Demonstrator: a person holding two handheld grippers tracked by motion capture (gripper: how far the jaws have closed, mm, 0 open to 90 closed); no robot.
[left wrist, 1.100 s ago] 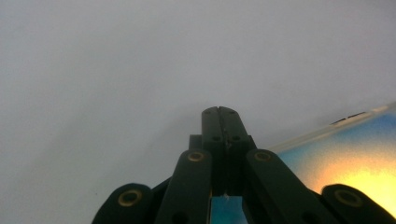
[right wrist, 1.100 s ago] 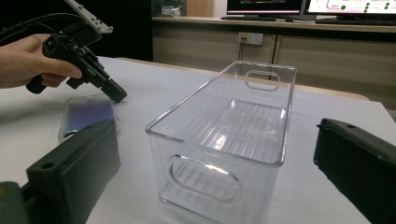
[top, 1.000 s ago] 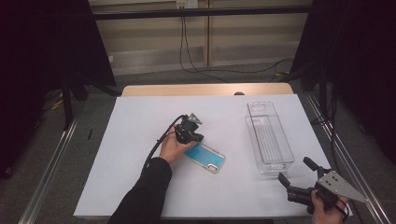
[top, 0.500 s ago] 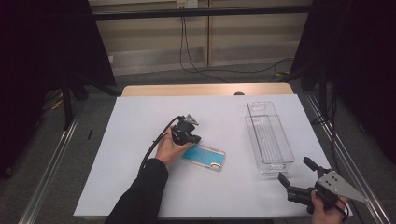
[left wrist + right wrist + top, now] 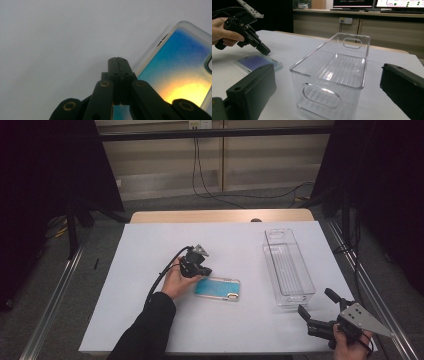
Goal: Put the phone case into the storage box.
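Observation:
A phone case (image 5: 217,288) with a blue-to-yellow back lies flat near the middle of the white table (image 5: 145,245). My left gripper (image 5: 200,270) is shut, its tip down at the case's left end; nothing shows between the jaws. In the left gripper view the closed jaws (image 5: 118,61) point past the case (image 5: 180,67) edge onto bare table. The right gripper view catches that gripper (image 5: 265,51) touching the case (image 5: 257,61). My right gripper (image 5: 315,301) stands open at the front right, just short of a clear plastic bin (image 5: 287,270), nothing between its jaws (image 5: 327,82).
The empty clear bin (image 5: 322,100) has handle cut-outs at both ends and runs front to back on the table's right side. A person's hand (image 5: 175,280) holds the left gripper, its cable trailing toward the front. Metal rails flank the table.
My left gripper has crept a little left and toward the front, coming down at the case's left end. The case seems turned slightly. The right gripper has stayed put.

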